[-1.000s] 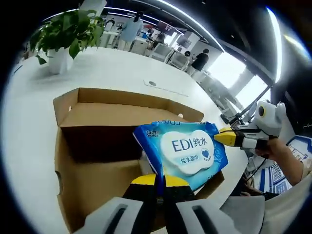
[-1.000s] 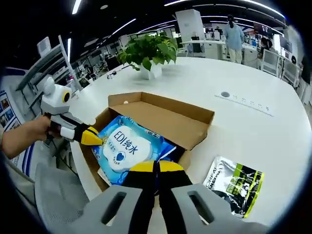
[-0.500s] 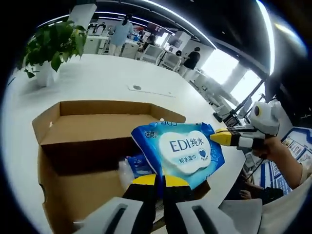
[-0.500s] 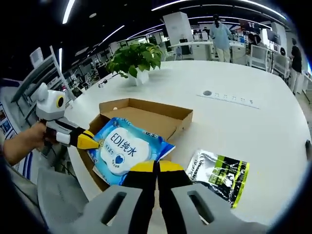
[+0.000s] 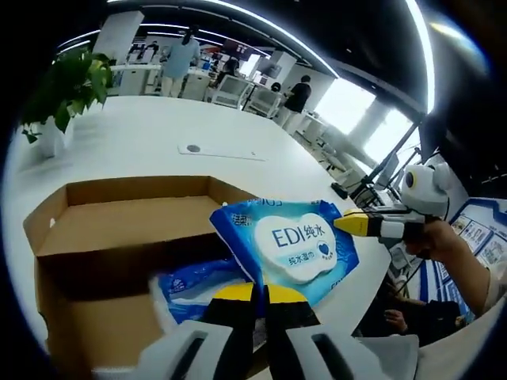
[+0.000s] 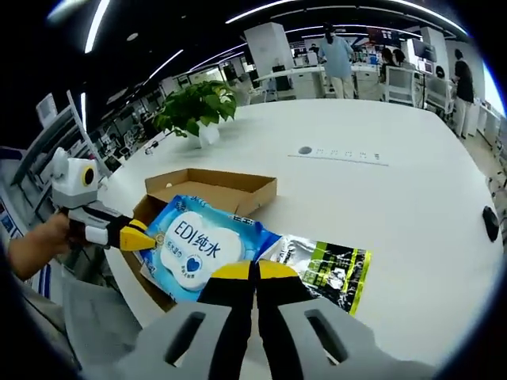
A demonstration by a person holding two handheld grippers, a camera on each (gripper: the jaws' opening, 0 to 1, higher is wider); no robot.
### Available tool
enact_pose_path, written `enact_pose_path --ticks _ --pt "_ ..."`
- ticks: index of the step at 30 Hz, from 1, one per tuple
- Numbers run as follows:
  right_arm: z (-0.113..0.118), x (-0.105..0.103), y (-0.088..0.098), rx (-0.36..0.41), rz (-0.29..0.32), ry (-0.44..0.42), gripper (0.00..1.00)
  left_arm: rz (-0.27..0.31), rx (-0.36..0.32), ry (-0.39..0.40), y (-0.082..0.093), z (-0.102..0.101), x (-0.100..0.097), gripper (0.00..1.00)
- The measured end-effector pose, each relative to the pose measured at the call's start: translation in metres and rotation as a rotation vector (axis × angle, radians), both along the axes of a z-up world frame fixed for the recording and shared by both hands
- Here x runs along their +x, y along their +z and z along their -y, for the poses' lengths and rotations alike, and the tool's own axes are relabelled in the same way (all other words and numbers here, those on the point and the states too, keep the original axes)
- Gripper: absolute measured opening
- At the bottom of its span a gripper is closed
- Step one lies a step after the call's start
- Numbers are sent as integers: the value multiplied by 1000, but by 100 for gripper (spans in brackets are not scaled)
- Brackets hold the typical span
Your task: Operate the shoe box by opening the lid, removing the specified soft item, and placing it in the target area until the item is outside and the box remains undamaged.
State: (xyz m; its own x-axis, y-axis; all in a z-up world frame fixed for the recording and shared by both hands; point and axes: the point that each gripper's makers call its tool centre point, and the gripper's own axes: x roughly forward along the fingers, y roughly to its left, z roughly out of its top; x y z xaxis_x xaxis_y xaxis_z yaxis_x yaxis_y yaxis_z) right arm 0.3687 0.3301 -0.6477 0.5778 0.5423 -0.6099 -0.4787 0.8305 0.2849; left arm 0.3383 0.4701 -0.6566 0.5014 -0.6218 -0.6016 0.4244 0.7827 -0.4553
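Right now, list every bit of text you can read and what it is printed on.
"EDI纯水": large print on the white label of the blue wipes pack, held by both grippers.
"纯水湿巾": smaller line under it.
Green and black pouch on the table: print too blurred to read.
Second blue pack in the box: print blurred.

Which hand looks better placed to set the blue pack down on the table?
Probably the right tongs. Both pairs grip the wipes pack, but the right ones sit nearer the open table, beside the black-and-green packet; the left tongs hang over the box.
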Motion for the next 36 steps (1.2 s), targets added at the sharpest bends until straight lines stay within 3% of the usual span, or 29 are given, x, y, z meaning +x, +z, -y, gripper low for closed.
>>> enact_pose_path --ticks 15,36 --pt "43 5 6 33 9 -89 0 25 0 -42 8 43 5 2" --pt "91 19 -2 29 23 -165 0 30 33 -106 -3 92 22 2"
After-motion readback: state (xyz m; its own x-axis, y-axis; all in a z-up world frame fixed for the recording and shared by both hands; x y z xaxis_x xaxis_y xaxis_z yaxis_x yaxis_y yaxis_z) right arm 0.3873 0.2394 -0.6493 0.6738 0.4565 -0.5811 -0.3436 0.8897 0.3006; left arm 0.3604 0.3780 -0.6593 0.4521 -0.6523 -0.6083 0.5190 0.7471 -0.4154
